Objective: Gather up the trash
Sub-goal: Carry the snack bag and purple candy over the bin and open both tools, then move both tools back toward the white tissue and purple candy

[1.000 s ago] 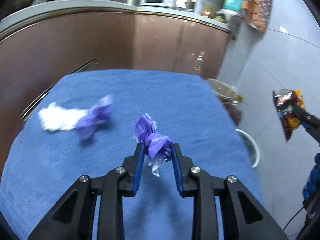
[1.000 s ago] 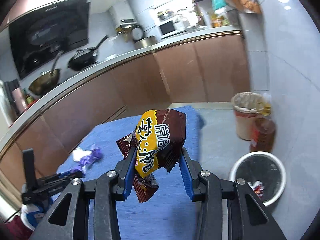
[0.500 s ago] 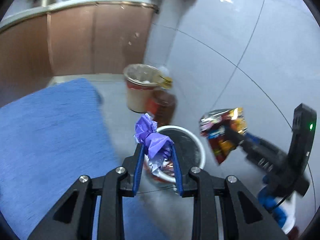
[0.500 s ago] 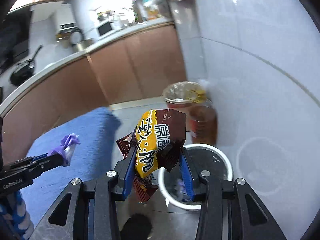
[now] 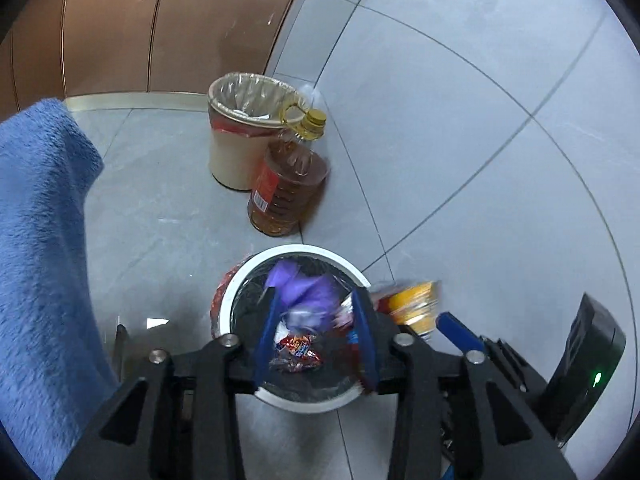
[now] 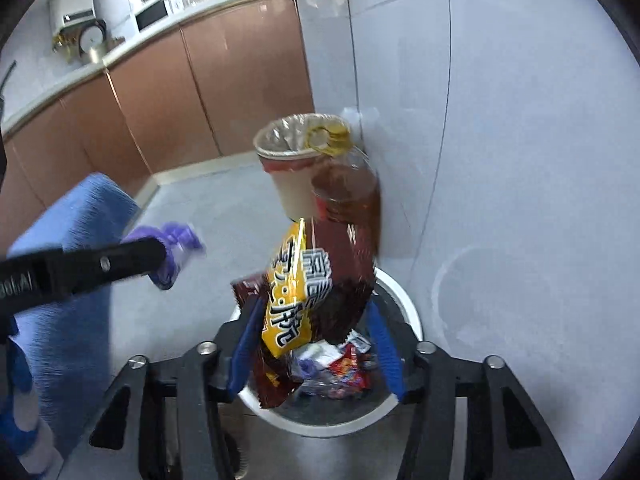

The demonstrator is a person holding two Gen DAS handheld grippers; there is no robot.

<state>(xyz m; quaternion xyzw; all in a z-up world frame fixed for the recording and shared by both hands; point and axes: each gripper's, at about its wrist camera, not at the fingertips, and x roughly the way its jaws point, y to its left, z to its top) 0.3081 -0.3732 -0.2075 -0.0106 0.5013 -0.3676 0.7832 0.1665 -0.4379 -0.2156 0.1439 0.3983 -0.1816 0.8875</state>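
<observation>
A white-rimmed bin [image 5: 300, 249] with a black liner stands on the floor under both grippers. My left gripper [image 5: 316, 306] hangs over it, jaws opening. A purple wrapper [image 5: 306, 290], blurred, sits loose between them above the liner. In the right wrist view my right gripper [image 6: 314, 328] is above the same bin [image 6: 404, 300], jaws opening too. The yellow and brown snack bag [image 6: 304, 300] hangs tilted between them, its lower end dropping into the bin. The left gripper [image 6: 168, 258] shows there with the purple wrapper [image 6: 178, 240] at its tip.
Several wrappers [image 5: 296, 352] lie in the bin. Behind it stand a beige bin with a plastic liner [image 5: 240, 136] and an oil bottle [image 5: 288, 188] against the tiled wall. The blue-covered table [image 5: 40, 240] is to the left, brown cabinets behind.
Both grippers swung away from the blue table and down over the white-rimmed bin. Their jaws have widened, and the purple wrapper and the snack bag have come loose.
</observation>
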